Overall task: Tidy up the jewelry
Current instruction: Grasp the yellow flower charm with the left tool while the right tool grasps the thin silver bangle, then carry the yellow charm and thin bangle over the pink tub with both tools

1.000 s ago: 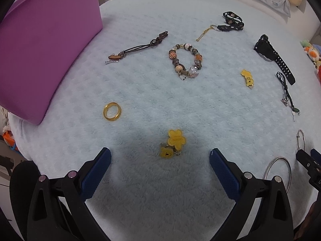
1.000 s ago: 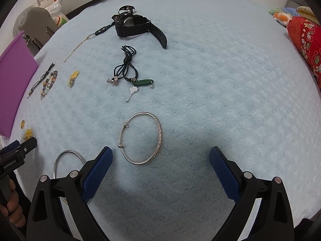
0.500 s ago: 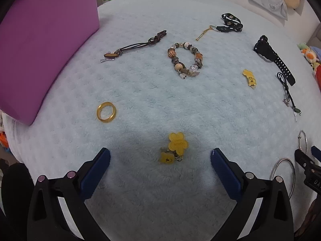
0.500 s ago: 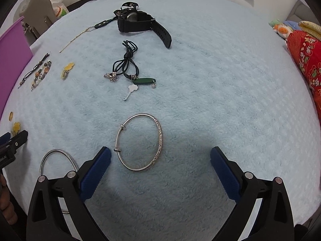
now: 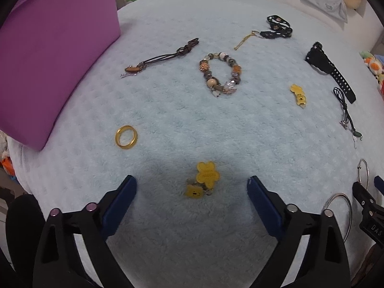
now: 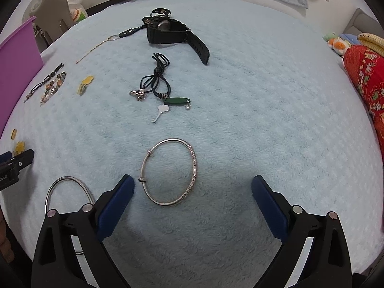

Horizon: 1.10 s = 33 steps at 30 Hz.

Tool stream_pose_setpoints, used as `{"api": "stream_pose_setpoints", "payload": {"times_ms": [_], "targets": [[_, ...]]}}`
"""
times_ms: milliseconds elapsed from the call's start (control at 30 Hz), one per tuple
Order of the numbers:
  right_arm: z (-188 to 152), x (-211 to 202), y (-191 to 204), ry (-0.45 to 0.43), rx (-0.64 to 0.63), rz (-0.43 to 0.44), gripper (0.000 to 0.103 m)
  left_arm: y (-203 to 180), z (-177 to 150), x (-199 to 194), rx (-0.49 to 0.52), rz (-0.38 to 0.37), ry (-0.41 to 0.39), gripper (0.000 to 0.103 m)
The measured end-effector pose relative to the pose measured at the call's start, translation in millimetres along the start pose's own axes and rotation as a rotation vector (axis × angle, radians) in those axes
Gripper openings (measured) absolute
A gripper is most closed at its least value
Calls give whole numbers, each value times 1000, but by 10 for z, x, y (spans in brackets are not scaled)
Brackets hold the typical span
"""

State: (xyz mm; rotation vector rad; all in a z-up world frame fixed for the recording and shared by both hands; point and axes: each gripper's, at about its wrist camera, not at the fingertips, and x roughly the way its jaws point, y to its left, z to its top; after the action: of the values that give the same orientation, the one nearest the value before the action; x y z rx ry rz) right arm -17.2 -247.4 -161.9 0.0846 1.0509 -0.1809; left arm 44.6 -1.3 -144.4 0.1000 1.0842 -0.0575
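Purple box (image 5: 55, 55): contents hidden | left gripper (image 5: 192, 187): closing, unclamped, around yellow charm (image 5: 204, 178) | right gripper (image 6: 193, 187): open

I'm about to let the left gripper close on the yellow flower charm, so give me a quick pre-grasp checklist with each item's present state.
1. Yellow flower charm lies between the left gripper fingers: ok.
2. Pads not yet touching the charm; the jaws have just been closing: ok.
3. Gold ring lies outside the jaws: ok.
4. Bear charm attached to the flower: cannot tell.
5. Right gripper open, holding nothing: ok.
6. Purple box open to receive: cannot tell.
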Motion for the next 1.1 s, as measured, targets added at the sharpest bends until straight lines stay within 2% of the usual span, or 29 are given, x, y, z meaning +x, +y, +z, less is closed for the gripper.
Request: {"api": "stream_pose_setpoints", "payload": {"times_ms": [167,233,400,467,533,700,800,1100], "targets": [[23,12,-28,0,0,11,93,-194,16,-34,77,30,-27,68],[26,6,-32,-2,-7,22,88,-226,31,-31,82,26,-29,61],[31,-66,99,-18,-70,43,57,-289,38,-41,118,13,-33,48],[32,-86,129,-20,-79,47,51,-298,54,-31,122,0,-29,44],[34,-117,117,-25,-70,67,44,-293,67,-38,117,-43,-21,31],[39,-148,57,-22,-25,117,43,-321,30,-79,134,-57,-27,18],[26,-183,-6,-19,15,153,43,-264,24,-99,118,-79,-22,18],[-6,-319,-4,-27,33,180,43,-89,19,-264,59,-149,-31,18]]}}
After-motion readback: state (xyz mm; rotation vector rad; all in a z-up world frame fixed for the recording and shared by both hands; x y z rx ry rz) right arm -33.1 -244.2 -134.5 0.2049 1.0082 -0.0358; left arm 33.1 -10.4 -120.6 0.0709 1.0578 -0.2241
